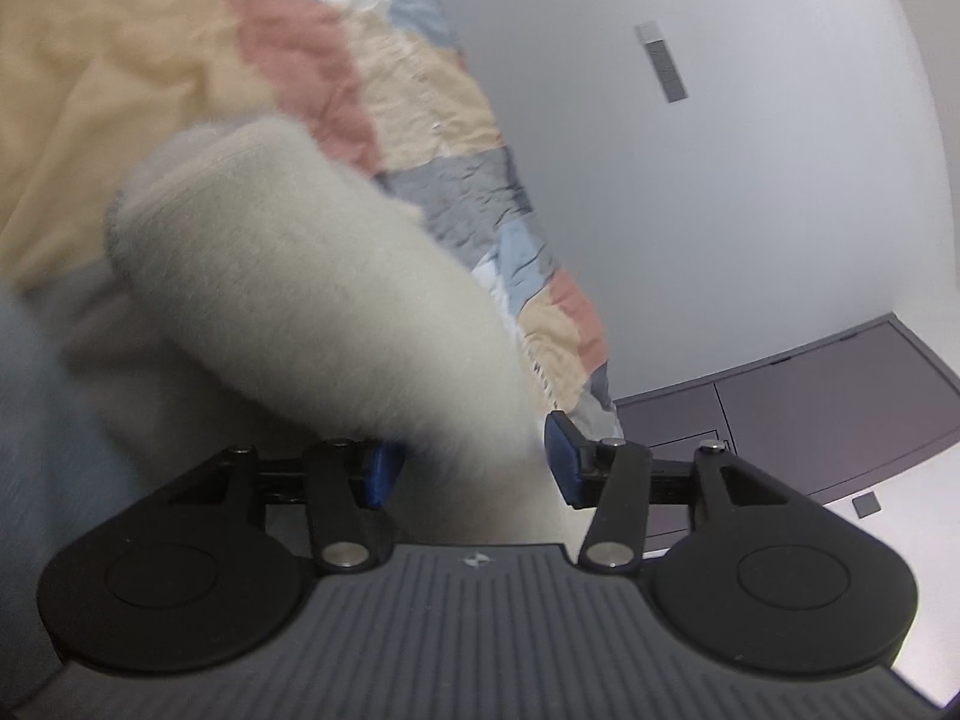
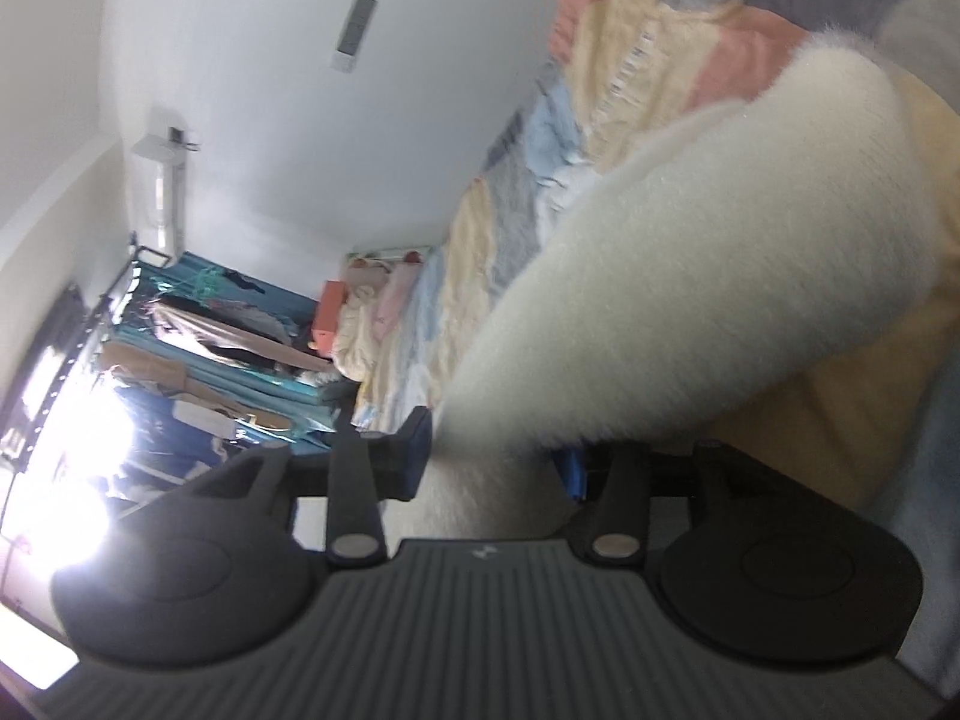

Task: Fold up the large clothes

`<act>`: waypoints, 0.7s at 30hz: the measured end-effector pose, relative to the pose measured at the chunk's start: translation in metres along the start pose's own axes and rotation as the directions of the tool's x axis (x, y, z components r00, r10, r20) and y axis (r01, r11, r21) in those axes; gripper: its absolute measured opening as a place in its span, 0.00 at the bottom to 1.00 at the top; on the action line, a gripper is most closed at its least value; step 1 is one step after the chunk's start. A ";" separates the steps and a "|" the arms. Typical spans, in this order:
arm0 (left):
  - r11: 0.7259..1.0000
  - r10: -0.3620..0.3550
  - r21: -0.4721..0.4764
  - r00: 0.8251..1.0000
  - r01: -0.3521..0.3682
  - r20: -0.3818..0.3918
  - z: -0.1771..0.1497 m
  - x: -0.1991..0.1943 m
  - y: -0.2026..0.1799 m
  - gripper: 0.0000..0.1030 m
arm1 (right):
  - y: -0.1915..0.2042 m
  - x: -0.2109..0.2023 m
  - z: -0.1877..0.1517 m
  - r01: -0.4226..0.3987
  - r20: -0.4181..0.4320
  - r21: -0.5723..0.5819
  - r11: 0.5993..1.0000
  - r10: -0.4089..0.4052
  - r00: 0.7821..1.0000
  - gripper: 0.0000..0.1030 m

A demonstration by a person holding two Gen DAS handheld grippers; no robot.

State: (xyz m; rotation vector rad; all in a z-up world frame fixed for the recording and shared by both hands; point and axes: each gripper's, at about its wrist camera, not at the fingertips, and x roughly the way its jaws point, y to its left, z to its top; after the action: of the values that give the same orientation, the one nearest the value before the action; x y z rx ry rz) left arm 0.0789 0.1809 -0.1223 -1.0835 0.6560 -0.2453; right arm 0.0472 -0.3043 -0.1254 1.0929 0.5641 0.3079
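A white fuzzy garment (image 1: 312,276) hangs in a thick roll from the left gripper (image 1: 474,468) out over the patchwork bedspread (image 1: 420,96). Its cloth fills the gap between the blue pads (image 1: 564,462), which stand apart, and the inner face of the right-hand pad shows bare. In the right wrist view another fold of the garment (image 2: 720,252) runs between the pads (image 2: 420,456) of the right gripper (image 2: 495,462), whose jaws also stand apart. The far pad there is half hidden by fluff.
The bed (image 2: 480,252) lies along a white wall (image 1: 750,180). Dark cabinet doors (image 1: 840,408) stand past its edge. A clothes rack (image 2: 228,336) with hanging garments and a bright window (image 2: 60,450) fill the far end of the room.
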 end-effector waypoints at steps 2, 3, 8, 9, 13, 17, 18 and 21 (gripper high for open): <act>1.000 0.000 0.009 1.000 0.000 0.007 0.008 0.008 -0.009 0.54 | 0.006 0.008 0.010 -0.009 0.009 -0.019 1.000 0.009 1.000 0.47; 1.000 0.000 0.019 1.000 0.000 0.009 0.013 0.013 -0.013 0.54 | 0.008 0.013 0.016 -0.014 0.011 -0.023 1.000 0.014 1.000 0.47; 0.996 0.017 0.089 0.999 -0.019 0.030 0.039 0.047 -0.035 0.54 | 0.012 0.044 0.046 -0.025 0.011 -0.049 0.998 0.026 1.000 0.47; 0.993 0.026 0.114 0.999 -0.030 0.033 0.045 0.057 -0.040 0.54 | 0.013 0.051 0.052 -0.023 0.012 -0.060 0.998 0.023 1.000 0.47; 0.973 0.070 0.217 0.996 -0.081 0.059 0.064 0.096 -0.052 0.55 | 0.014 0.083 0.075 0.041 0.035 -0.136 0.990 -0.036 0.999 0.47; 0.951 0.147 0.268 0.988 -0.156 0.054 0.081 0.143 -0.044 0.55 | -0.007 0.115 0.097 0.146 0.049 -0.166 0.975 -0.139 0.989 0.44; 0.950 0.163 0.264 0.986 -0.166 0.036 0.084 0.154 -0.038 0.55 | -0.014 0.122 0.101 0.170 0.042 -0.154 0.973 -0.165 0.985 0.44; 0.924 0.198 0.324 0.979 -0.204 0.053 0.089 0.177 -0.031 0.55 | -0.030 0.138 0.105 0.217 0.019 -0.179 0.960 -0.217 0.976 0.43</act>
State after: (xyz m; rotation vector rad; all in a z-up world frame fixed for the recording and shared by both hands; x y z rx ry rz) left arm 0.2759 0.1453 -0.1344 -0.6923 0.6769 -0.1588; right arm 0.2192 -0.3264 -0.1550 0.8473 0.6382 0.1641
